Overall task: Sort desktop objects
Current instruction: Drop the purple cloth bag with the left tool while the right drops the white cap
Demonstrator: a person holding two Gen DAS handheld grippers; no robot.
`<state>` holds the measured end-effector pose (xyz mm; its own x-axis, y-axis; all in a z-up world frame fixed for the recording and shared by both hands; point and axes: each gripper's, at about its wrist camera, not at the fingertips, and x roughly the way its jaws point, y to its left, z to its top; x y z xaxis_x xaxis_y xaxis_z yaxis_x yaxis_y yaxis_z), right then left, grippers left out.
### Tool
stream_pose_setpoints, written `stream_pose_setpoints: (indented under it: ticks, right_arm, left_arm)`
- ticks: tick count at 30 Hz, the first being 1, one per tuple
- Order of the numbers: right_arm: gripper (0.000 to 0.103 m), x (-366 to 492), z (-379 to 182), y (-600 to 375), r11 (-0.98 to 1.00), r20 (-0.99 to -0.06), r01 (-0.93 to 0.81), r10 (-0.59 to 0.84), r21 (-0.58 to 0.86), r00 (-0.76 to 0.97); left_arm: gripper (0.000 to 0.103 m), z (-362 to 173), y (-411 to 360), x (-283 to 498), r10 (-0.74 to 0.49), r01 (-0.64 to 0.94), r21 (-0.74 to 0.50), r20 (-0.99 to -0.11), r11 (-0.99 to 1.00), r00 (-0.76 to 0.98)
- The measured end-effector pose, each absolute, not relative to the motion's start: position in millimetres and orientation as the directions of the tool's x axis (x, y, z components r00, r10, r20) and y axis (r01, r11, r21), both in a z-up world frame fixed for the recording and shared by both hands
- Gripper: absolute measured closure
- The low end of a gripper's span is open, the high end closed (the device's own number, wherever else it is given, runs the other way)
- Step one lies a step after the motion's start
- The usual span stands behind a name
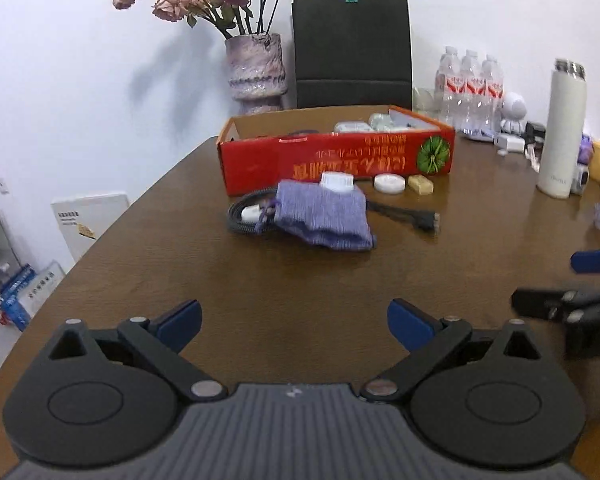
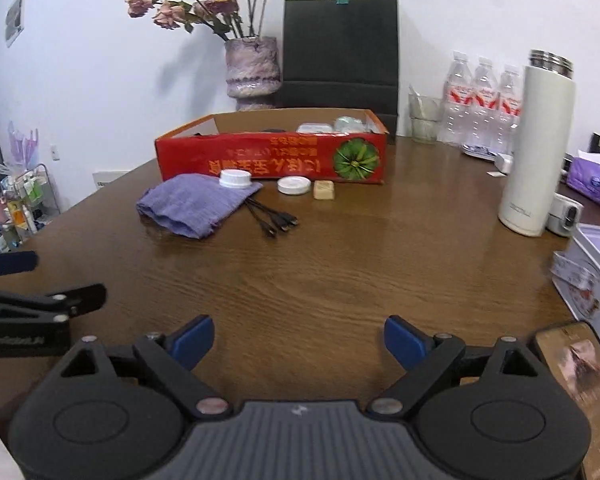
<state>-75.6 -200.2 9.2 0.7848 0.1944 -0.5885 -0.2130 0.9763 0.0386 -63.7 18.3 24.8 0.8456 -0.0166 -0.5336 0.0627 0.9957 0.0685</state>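
Two claws held wide over wooden table [image 2: 320,264], nothing gripped.
L gripper [image 1: 294,322] & R gripper [image 2: 299,340]: purple cloth [image 2: 196,202], red box [image 2: 272,156] seen well ahead.

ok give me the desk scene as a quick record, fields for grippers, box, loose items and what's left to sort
left gripper: open, empty, over bare table
right gripper: open, empty
red cardboard box: open top, some items already inside
loose items in front of box: purple cloth pouch, white cap on its edge, white round lid, tan block, black cable
left to sort: those five
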Motion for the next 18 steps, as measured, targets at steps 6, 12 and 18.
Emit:
stream_pose_setpoints:
  ticks: [6, 12, 18]
  right_arm:
    - [0.021, -29.3, 22.9, -178.7, 0.960, -0.535, -0.280, 0.224, -0.025, 0.814]
    - [0.029, 60.0, 29.2, -156.0, 0.932, -0.545, -0.359, 0.323, 0.043, 0.774]
    - [0.038, 132.8, 19.7, -129.9, 0.906, -0.590, -0.413, 0.386, 0.096, 0.709]
  left_arm:
    - [0.014, 36.6, 29.4, -10.3, -0.023, 0.053, 0.042, -0.516, 0.998, 0.856]
    - [0.038, 35.2, 33.9, 40.4, -0.058, 0.073, 0.006, -0.556, 0.997, 0.829]
    - [0.050, 28.3, 33.0, 70.6, -0.114, 0.093, -0.065, -0.617, 0.994, 0.779]
